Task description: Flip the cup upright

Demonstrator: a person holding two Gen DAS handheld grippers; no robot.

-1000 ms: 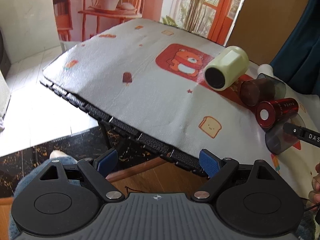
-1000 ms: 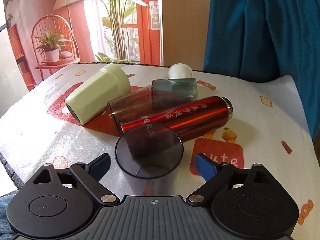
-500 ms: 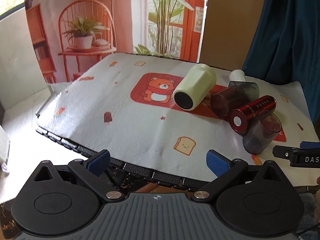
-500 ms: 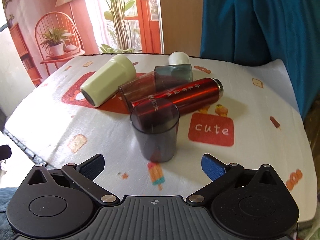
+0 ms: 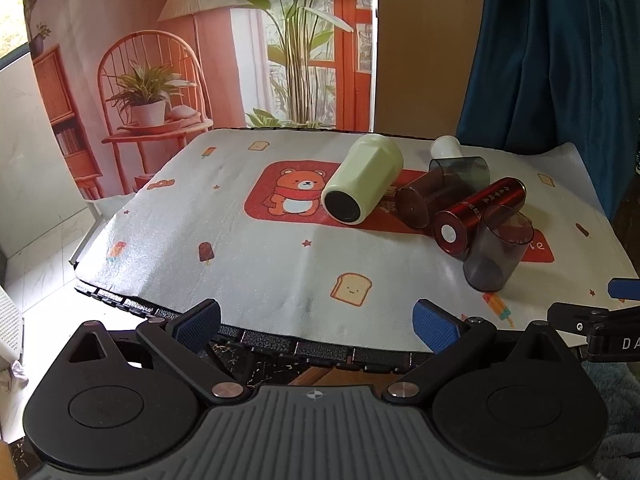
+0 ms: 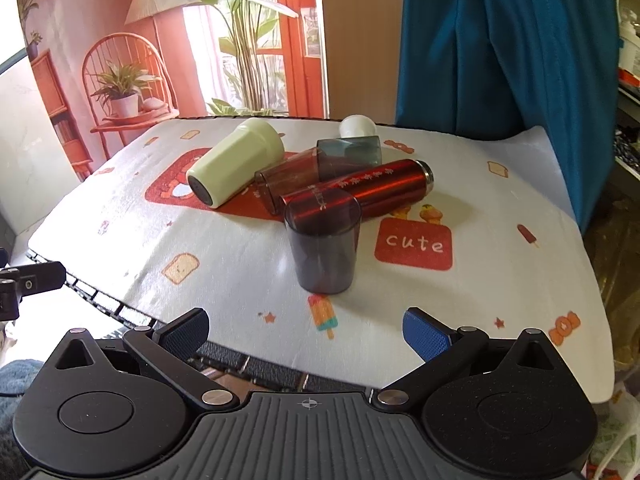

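A smoky grey translucent cup stands upright on the patterned table mat, also in the left wrist view. Behind it lie a red flask, a brown translucent cup and a pale green cup on their sides, with a grey cup and a white object behind. My right gripper is open and empty, back from the upright cup at the table's front edge. My left gripper is open and empty at the front edge.
The table's black front edge runs just before both grippers. A blue curtain hangs behind on the right. The right gripper's tip shows at the right edge of the left wrist view.
Both grippers have pulled back and up from the table. The right gripper was around the grey cup a second ago and now stands apart from it. The cup stays upright.
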